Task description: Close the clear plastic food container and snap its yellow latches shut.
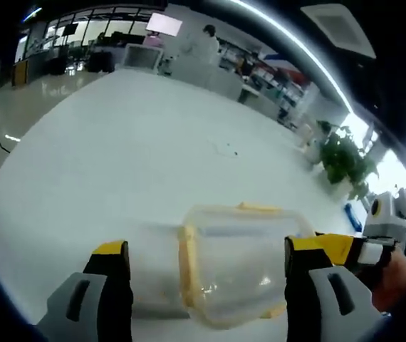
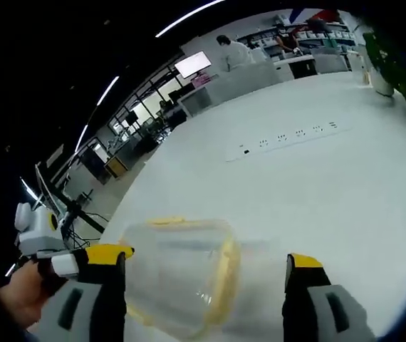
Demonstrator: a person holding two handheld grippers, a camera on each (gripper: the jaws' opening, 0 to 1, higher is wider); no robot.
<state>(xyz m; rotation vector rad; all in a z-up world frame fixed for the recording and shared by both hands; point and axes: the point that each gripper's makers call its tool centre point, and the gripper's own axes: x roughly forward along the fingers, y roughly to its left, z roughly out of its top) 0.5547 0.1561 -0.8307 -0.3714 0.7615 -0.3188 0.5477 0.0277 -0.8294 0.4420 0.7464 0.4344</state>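
Your left hand-held gripper [image 1: 206, 267] is spread wide at the bottom of the left gripper view, holding nothing; the clear plastic food container [image 1: 235, 263] sits on the desk [image 1: 132, 157] between its jaws, lower centre of frame. Right hand-held gripper [image 2: 206, 274] is just as wide and empty, the container lower centre in the right gripper view too. The lid looks seated, though clear plastic makes that hard to confirm. Yellow latches [image 1: 186, 265] lie along the edges; whether any is snapped, you cannot tell. Likely all latching is left. Further out, bare white desk all round, plenty of room. A plant [image 1: 345, 160] stands at the far right edge.
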